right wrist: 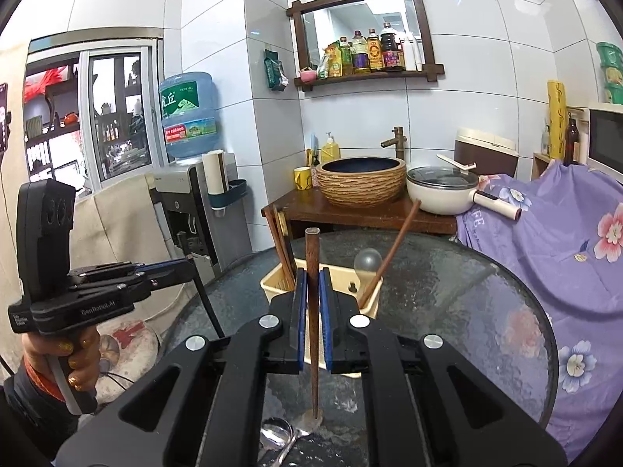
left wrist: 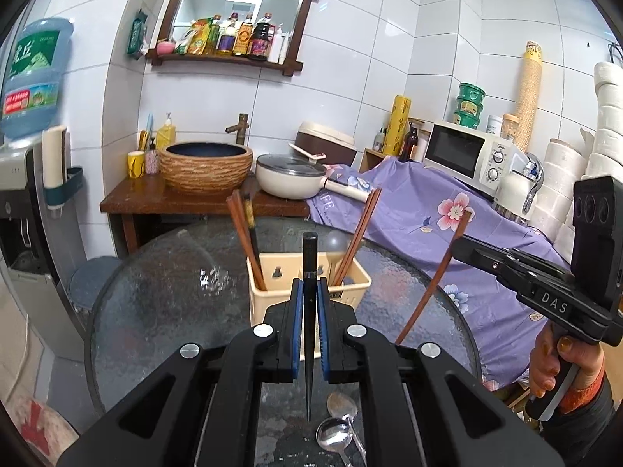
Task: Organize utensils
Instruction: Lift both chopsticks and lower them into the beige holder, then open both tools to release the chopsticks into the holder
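A black chopstick (left wrist: 310, 311) is being clamped by the left gripper (left wrist: 310, 295), a brown chopstick (right wrist: 312, 311) by the right gripper (right wrist: 312, 299) (both upright), above the counter (left wrist: 163, 292).

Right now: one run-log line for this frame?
left gripper: shut on black chopstick | right gripper: shut on brown chopstick | holder: some chopsticks in | spoons: on table

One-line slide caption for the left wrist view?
Left gripper clamps a black chopstick upright before the cream utensil holder.
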Demonstrator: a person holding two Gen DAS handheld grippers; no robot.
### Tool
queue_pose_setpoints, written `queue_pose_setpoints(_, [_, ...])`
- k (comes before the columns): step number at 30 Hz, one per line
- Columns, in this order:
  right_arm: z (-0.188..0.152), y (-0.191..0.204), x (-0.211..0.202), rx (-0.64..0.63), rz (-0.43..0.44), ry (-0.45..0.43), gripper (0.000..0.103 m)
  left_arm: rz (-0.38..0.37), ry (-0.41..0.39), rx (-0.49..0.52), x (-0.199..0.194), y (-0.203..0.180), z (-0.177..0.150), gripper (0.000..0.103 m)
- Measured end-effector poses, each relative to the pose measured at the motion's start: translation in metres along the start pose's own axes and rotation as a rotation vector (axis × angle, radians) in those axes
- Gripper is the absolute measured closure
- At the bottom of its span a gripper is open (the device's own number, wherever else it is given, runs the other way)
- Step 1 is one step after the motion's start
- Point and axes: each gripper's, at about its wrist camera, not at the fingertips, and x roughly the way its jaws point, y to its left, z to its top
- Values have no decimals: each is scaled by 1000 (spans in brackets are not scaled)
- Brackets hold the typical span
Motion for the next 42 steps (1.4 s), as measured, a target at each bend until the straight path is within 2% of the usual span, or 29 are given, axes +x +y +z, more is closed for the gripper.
queue_pose_setpoints(6, [45, 4, -2, -6, 12, -26, 96, 9, -37, 25, -5, -7, 39, 96])
queue_pose_setpoints(11, [93, 3, -1, 23, 16, -65, 96, 9, -85, 4, -10, -10, 88, 96])
queue_pose_setpoints(15, [125, 6, 5, 12, -23, -107, 96, 47, -143, -4, -9, -12, 124, 96])
queue_pose_setpoints(20, [137, 4, 28, -9, -83, -123, 96, 92, -164, -19, 12, -9, 141, 96])
queue_pose_setpoints(25, [116, -4, 59, -7, -117, -104, 96, 137, -147, -15, 45, -3, 125, 96])
queue_pose_setpoints(32, [76, -13, 94, 12, -131, -49, 96, 147, -50, -50, 86, 14, 83, 96])
queue_pose_setpoints(42, [46, -25, 118, 47, -137, 1, 96, 166, 18, -27, 109, 18, 45, 96])
